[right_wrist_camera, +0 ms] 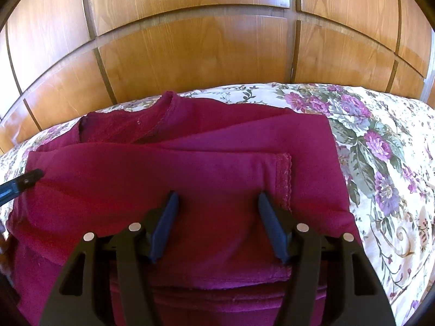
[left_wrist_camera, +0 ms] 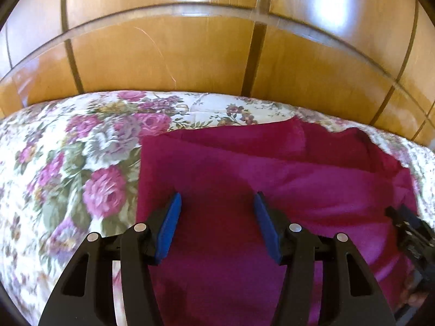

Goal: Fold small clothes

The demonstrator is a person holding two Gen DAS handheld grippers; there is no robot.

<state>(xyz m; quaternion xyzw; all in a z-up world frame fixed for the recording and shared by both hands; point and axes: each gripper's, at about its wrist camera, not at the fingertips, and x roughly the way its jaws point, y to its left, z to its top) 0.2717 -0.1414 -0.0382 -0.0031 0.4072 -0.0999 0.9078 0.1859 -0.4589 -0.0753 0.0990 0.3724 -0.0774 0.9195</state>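
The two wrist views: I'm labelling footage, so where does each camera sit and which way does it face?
Left wrist: on the left gripper, looking down over the magenta garment; right gripper at right edge.
Right wrist: on the right gripper, jaws opening, over the garment's hemmed sleeve; left fingertip at left edge.
Shared: garment, floral bedspread, wooden panels.

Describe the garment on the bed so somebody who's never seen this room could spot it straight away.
In front of the wooden panelled wardrobe lies a bed with a flowered cream bedspread. On it lies the magenta garment, partly folded, one sleeve with a scalloped cuff laid across the top. It is the only plain, single-coloured cloth on that busy print.
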